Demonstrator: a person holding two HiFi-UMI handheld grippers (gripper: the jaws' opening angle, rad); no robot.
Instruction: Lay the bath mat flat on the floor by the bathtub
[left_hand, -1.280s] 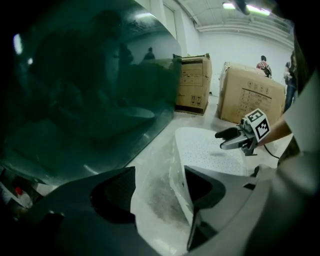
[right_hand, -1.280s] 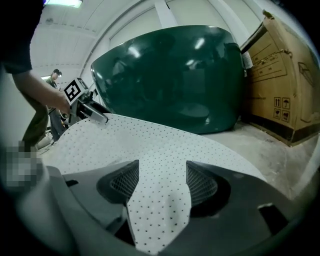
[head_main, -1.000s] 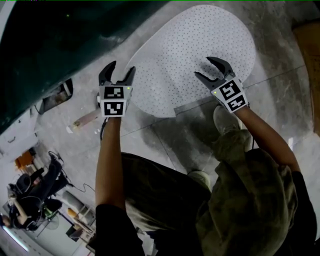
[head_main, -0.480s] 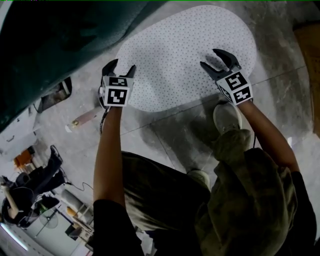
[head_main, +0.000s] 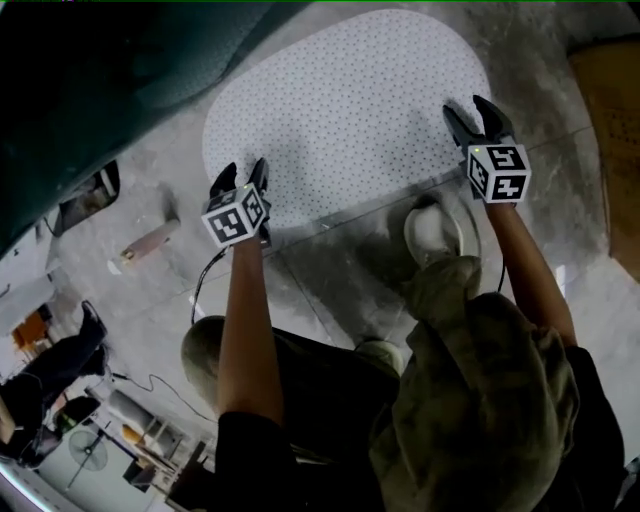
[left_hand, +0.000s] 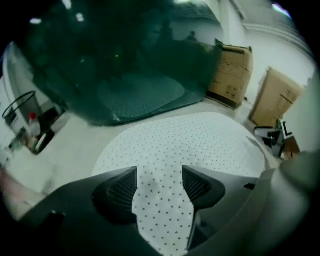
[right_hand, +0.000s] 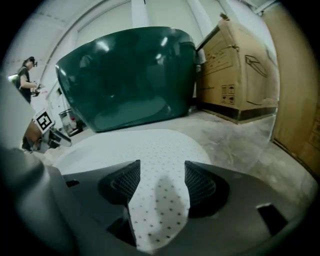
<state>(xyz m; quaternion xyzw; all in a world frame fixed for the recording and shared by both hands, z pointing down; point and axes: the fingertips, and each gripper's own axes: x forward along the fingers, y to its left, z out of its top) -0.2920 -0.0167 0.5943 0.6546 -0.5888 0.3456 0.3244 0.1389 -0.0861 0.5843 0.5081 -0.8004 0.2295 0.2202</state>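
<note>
Bath mat (head_main: 350, 100) flat by bathtub (head_main: 100, 70), laying nearly done; left claw (head_main: 241, 170) wide, right claw (head_main: 467, 106) just eased in slightly, both grip nothing; next I'd check the edges

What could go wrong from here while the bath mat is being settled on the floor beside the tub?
1. The right gripper has just been closing its jaws a little with the mat between them, and a shadowed bump seems to show there; pulling away could leave a wrinkle.
2. The left gripper stands open over the near edge; dragging it may shift the mat.
3. The shoe sits right at the mat's near edge and might catch it.
</note>
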